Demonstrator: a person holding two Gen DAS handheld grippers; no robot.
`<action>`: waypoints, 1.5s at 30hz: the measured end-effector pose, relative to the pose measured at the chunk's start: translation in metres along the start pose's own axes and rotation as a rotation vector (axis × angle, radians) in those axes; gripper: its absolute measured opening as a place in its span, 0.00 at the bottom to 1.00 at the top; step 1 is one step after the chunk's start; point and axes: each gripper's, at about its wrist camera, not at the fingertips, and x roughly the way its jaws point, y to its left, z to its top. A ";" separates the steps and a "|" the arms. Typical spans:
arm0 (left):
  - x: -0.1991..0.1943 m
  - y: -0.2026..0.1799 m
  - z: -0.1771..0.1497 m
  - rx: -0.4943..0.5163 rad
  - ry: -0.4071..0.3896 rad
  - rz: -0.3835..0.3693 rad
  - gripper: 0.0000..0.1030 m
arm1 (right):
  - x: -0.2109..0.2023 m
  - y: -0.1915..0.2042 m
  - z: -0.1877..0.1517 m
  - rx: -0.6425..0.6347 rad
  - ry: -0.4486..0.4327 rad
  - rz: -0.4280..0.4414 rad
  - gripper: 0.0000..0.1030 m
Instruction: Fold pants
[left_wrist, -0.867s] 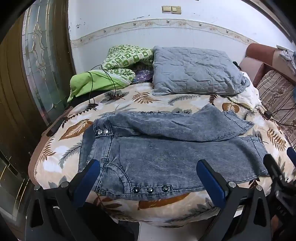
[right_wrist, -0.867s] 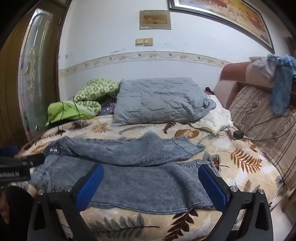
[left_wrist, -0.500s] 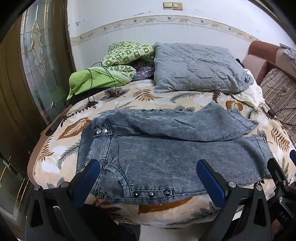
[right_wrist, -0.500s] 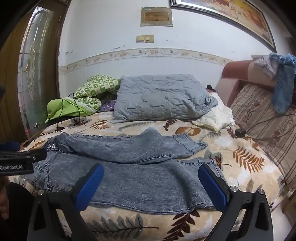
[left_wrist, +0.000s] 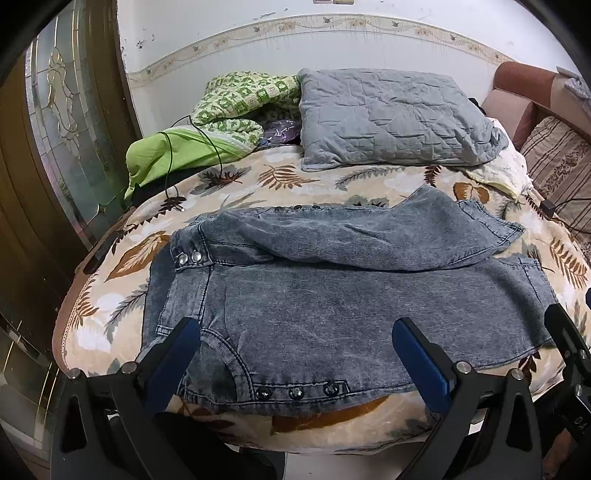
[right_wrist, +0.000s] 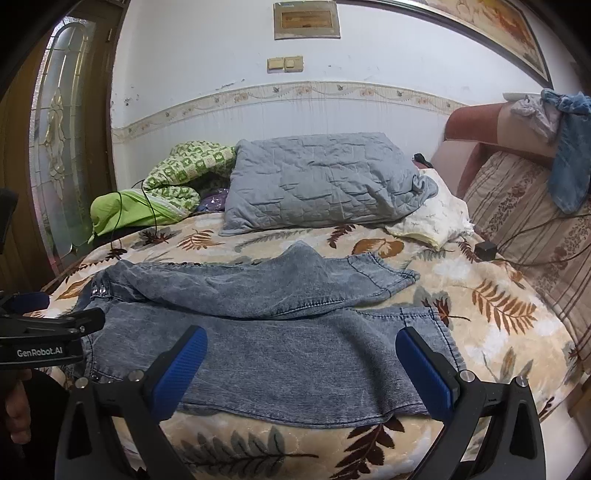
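Grey-blue denim pants lie across the leaf-print bed, waistband at the left, hems at the right, with the far leg folded loosely over the near one. They also show in the right wrist view. My left gripper is open and empty, hovering over the waist and pocket near the bed's front edge. My right gripper is open and empty above the near leg close to its hem. The left gripper's body shows at the left of the right wrist view.
A grey quilted pillow and a green blanket with a black cable lie at the back. A white cloth and a black charger sit to the right by the striped headboard. A glass door stands left.
Both grippers have moved slightly closer to the bed and down toward the pants. The pants have not moved, and both grippers stay open.
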 end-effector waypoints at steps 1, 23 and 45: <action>0.001 0.000 0.000 0.001 0.001 0.000 1.00 | 0.001 0.000 0.000 0.002 0.002 0.001 1.00; 0.005 0.003 0.000 -0.001 0.018 -0.004 1.00 | 0.007 0.007 -0.004 -0.017 0.028 -0.002 1.00; 0.007 0.008 -0.003 -0.007 0.027 -0.007 1.00 | 0.006 0.005 -0.004 -0.018 0.033 -0.010 1.00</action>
